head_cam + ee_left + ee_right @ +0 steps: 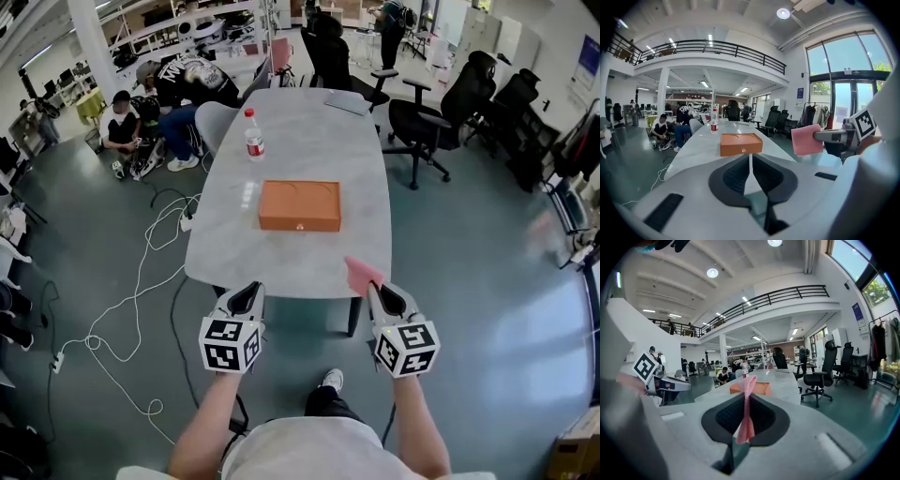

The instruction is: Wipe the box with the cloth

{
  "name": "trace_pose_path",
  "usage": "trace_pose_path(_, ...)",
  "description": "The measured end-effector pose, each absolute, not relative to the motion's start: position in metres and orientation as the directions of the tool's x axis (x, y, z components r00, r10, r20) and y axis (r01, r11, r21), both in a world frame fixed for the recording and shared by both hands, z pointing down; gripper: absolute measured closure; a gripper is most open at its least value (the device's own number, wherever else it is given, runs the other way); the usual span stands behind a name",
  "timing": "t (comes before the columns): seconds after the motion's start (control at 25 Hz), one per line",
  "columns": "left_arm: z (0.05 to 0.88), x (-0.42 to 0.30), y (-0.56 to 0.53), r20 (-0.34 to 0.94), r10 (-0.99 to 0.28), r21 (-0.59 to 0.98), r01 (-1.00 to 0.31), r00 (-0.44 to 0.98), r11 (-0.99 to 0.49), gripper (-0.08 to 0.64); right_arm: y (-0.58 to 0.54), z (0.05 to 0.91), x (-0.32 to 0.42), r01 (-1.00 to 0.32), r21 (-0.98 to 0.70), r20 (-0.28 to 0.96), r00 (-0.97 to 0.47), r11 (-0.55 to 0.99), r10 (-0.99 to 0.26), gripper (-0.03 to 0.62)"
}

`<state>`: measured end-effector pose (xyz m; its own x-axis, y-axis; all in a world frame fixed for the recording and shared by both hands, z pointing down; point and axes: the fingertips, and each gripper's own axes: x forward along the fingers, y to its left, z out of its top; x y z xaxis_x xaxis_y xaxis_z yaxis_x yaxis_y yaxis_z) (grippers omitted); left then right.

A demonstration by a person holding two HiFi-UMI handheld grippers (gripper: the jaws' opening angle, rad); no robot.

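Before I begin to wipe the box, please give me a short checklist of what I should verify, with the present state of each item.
1. Grip on cloth by right gripper: ok.
2. Spare left gripper empty, fingers together: ok.
3. Top of box free of things: ok.
4. Contact between cloth and box: not ok, they are apart.
5. Standing bottle apart from box: ok.
6. Box stays put when wiped: cannot tell.

Orange box point(300, 205), seemingly shut, pink cloth point(362, 275) upright
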<state>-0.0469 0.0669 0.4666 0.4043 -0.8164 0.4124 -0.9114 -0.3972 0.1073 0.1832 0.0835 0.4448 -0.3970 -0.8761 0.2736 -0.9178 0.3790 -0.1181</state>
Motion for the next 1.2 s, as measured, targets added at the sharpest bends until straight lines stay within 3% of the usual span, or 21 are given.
trace_pose_path(1.2,0.48,0.005,-0.058,0.452,-0.84,0.102,-0.953,0.3,-0.286,0.534,-0.104,0.466,0.247,-0.859,-0.168,0.256,-0.513,0.485,-0.82,0.577)
